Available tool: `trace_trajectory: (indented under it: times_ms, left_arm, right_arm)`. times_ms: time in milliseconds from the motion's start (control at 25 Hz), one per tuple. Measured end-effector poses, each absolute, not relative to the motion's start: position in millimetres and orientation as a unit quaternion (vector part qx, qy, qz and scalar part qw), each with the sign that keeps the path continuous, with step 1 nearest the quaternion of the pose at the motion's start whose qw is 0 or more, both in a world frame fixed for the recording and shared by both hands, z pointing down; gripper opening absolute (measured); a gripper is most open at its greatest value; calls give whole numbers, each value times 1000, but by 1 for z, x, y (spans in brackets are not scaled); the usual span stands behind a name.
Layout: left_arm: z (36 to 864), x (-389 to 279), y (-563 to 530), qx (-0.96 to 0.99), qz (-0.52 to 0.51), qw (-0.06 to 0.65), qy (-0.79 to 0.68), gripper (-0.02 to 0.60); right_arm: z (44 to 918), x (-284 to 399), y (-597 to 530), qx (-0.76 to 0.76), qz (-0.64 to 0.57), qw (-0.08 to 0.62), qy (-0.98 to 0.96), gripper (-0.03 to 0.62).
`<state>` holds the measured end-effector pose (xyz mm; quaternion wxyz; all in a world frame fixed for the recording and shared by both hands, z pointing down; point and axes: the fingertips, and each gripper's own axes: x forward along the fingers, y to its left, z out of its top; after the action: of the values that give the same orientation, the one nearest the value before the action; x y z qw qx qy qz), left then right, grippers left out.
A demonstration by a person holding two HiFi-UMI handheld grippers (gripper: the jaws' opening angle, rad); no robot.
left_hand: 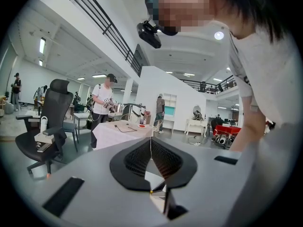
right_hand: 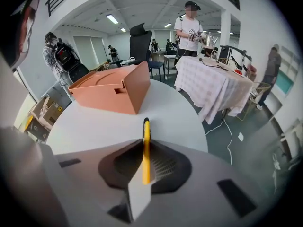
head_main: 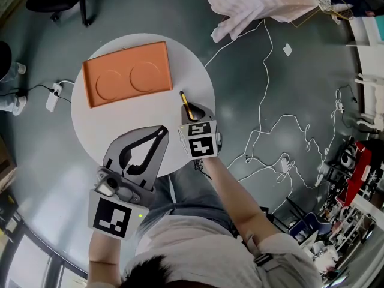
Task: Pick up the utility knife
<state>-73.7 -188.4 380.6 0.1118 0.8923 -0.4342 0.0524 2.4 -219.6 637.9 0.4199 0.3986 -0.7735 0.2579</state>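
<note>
Observed utility knife (right_hand: 146, 148) gripped edge-on in right claw (head_main: 193, 116), clenched on the rear half, front half projecting towards orange tray (head_main: 127, 74). Judged a sound hold: broad sides apparently pinched flat between the pads, so little chance of twisting. Noted slim yellow body with black tip; no exposed blade discernible. Located just right of the tray's near right corner, over the round white tabletop (head_main: 114, 128); cannot confirm whether lifted clear or resting on the surface. Found left claw (head_main: 161, 131) clenched on nothing, pads meeting, held on the person's side of the tray at the tabletop's near edge. Judged parked out of the way, unneeded for a one-claw pick. Recorded cables (head_main: 282, 131) on floor well right of the tray.
</note>
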Motion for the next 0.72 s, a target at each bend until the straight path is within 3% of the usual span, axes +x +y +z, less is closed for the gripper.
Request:
trace_trajectory:
  times_ms: [320, 720]
  left_arm:
    - [375, -72, -178, 892, 56, 106, -436, 12]
    - [356, -65, -156, 895, 58, 85, -435, 12]
  right_arm:
    - [628, 3, -217, 399, 259, 397, -785, 37]
    - [532, -12, -209, 385, 238, 285, -845, 37]
